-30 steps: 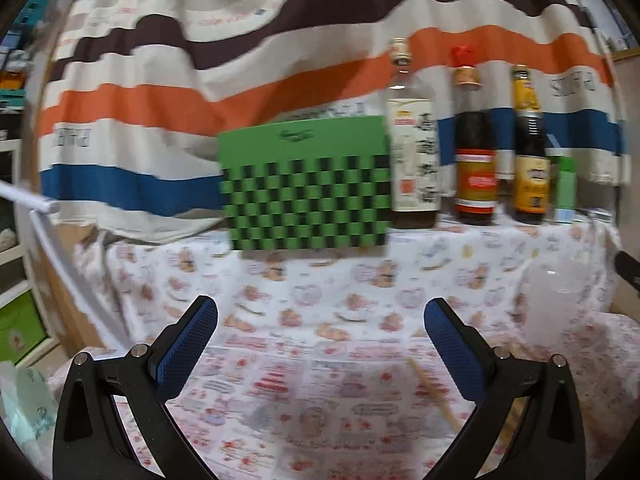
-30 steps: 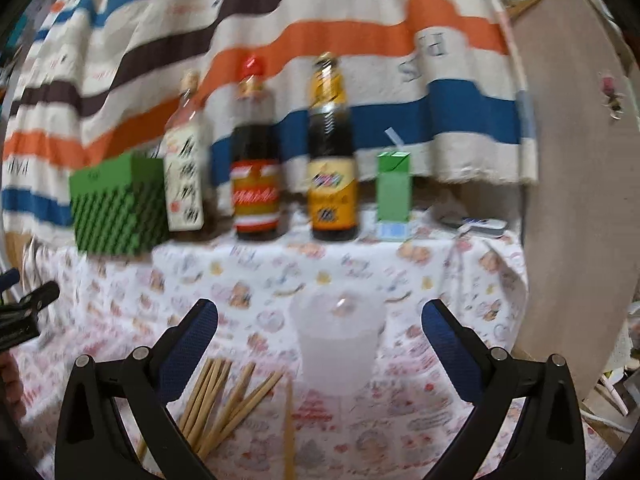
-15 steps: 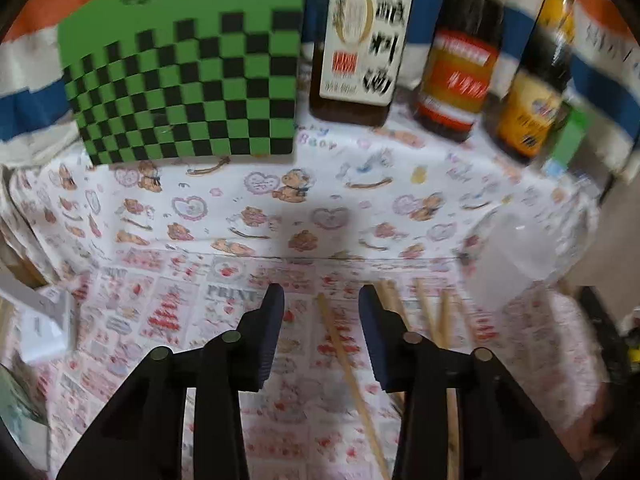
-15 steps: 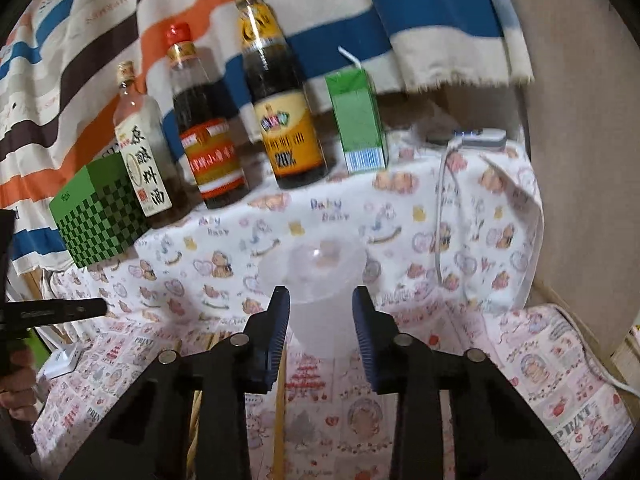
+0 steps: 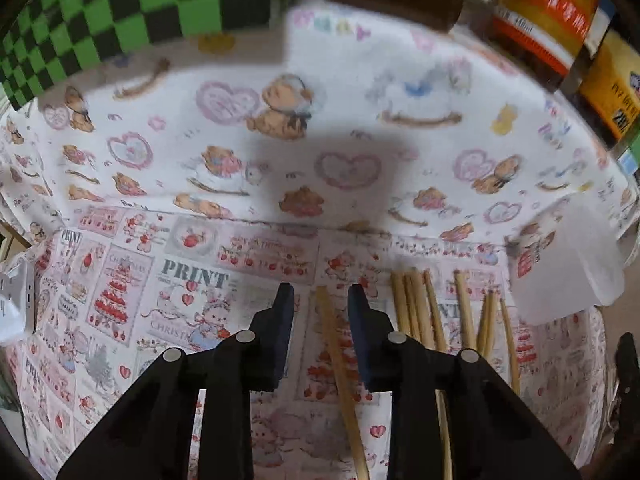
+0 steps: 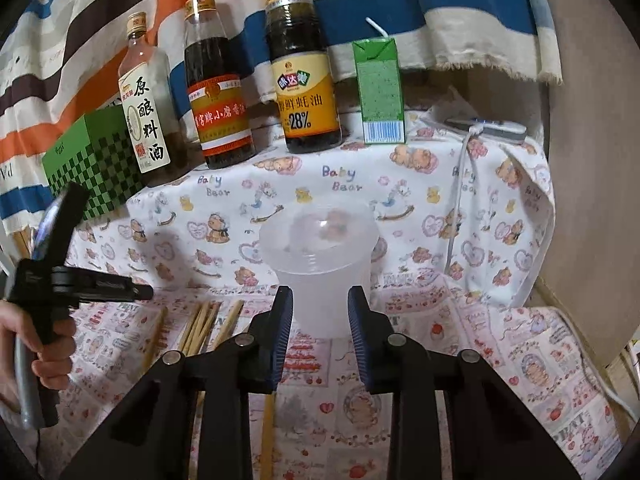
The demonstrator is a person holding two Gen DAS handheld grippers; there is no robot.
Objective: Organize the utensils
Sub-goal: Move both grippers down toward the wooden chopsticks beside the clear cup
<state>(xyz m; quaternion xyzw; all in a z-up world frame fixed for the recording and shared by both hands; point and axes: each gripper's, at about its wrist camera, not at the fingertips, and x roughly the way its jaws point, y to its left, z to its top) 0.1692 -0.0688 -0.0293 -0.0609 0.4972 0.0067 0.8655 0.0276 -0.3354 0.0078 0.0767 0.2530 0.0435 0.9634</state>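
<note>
the left gripper (image 5: 320, 300), its jaws just narrowed but not clamped, straddled a lone chopstick (image 5: 340, 368) lying lengthwise between them on the table (image 5: 240, 184), with the cup (image 5: 568, 264) off to its right, while the right gripper (image 6: 320, 304) stood narrowed and empty just before that cup.

Soft indoor light, dark shadow on the tablecloth (image 5: 328, 176), blur and fisheye bending at edges.

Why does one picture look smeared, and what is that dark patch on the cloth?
Left wrist view: motion blur smears the checkered box and bottles; the patch is a shadow on the cloth. Right wrist view: sharp, though the fisheye bends the edges.
</note>
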